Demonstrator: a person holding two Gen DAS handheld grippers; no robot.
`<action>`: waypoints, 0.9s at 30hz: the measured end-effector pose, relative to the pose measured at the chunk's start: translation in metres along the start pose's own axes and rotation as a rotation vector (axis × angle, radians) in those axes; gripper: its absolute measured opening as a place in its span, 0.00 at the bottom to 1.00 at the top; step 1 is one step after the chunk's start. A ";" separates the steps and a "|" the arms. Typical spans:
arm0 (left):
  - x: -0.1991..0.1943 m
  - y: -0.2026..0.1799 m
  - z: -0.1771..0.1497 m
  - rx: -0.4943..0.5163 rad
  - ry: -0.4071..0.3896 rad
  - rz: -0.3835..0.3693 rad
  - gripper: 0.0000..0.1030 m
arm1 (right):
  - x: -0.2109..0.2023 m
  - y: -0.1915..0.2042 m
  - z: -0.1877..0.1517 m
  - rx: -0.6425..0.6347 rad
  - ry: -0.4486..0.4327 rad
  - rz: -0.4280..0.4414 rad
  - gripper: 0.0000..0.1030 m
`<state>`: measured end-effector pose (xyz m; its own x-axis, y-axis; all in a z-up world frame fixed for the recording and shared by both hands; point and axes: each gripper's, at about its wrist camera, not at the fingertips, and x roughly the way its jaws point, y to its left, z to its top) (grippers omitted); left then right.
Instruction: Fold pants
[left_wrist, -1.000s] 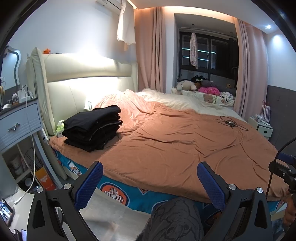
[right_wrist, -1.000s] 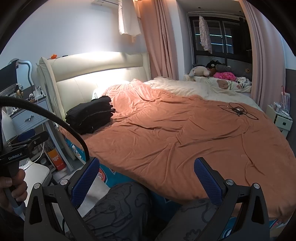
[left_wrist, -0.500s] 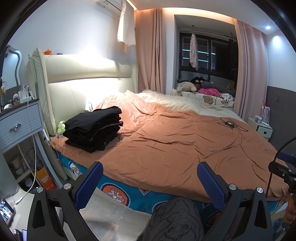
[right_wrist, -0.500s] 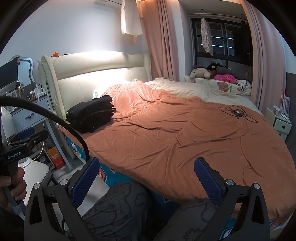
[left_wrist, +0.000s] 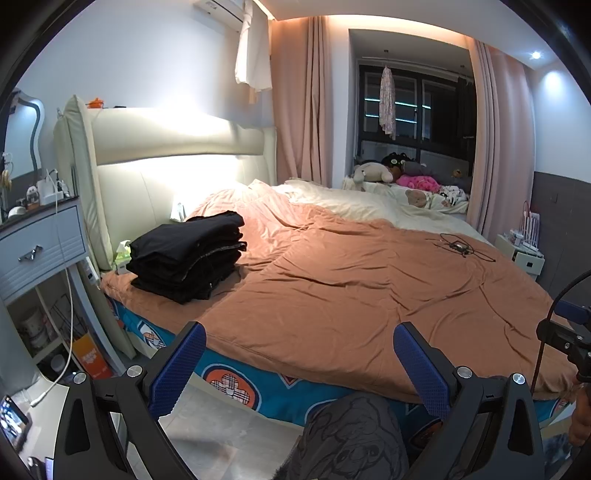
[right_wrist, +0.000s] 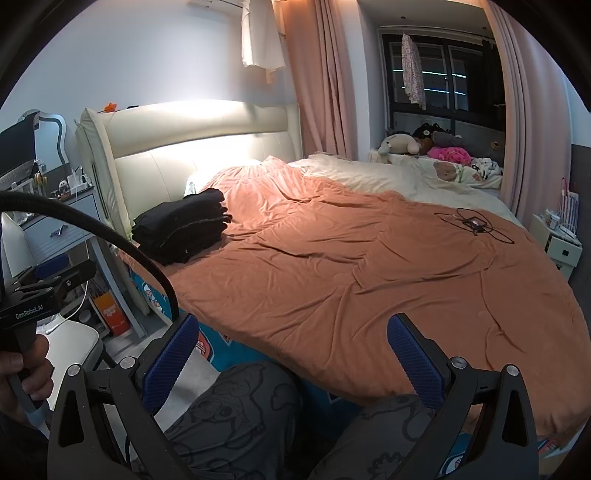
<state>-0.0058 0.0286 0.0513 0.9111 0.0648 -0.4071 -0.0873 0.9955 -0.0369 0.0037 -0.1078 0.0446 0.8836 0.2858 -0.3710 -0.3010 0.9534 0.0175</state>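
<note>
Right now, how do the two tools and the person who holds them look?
Each tool, the left tool and the right tool, has black angular arms with silver bolts and blue textured pads. In the right wrist view, the left tool's black body carries white "GenRobot.AI" lettering and a thick black cable. The person wears dark grey trousers with a cartoon print.

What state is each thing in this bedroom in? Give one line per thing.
Left hand-held gripper: open, empty.
Right hand-held gripper: open, empty.
Black pants: folded, stacked on the bed corner by the headboard.
Orange blanket: spread over the bed, wrinkled.
Curtains: drawn aside.
Nightstand drawer: closed.
Cable: loose on the blanket.
</note>
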 end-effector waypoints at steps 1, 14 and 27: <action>0.000 0.000 0.000 0.000 0.000 0.000 0.99 | 0.000 0.000 0.000 0.000 0.000 0.000 0.99; 0.000 0.001 0.000 0.001 0.003 0.000 0.99 | -0.001 0.001 -0.001 -0.002 0.001 -0.002 0.99; -0.005 0.003 0.000 0.010 0.000 0.004 0.99 | 0.000 0.001 -0.001 0.011 0.006 0.008 0.99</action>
<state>-0.0105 0.0309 0.0529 0.9105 0.0692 -0.4077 -0.0874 0.9958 -0.0263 0.0027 -0.1070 0.0434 0.8790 0.2926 -0.3765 -0.3040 0.9522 0.0302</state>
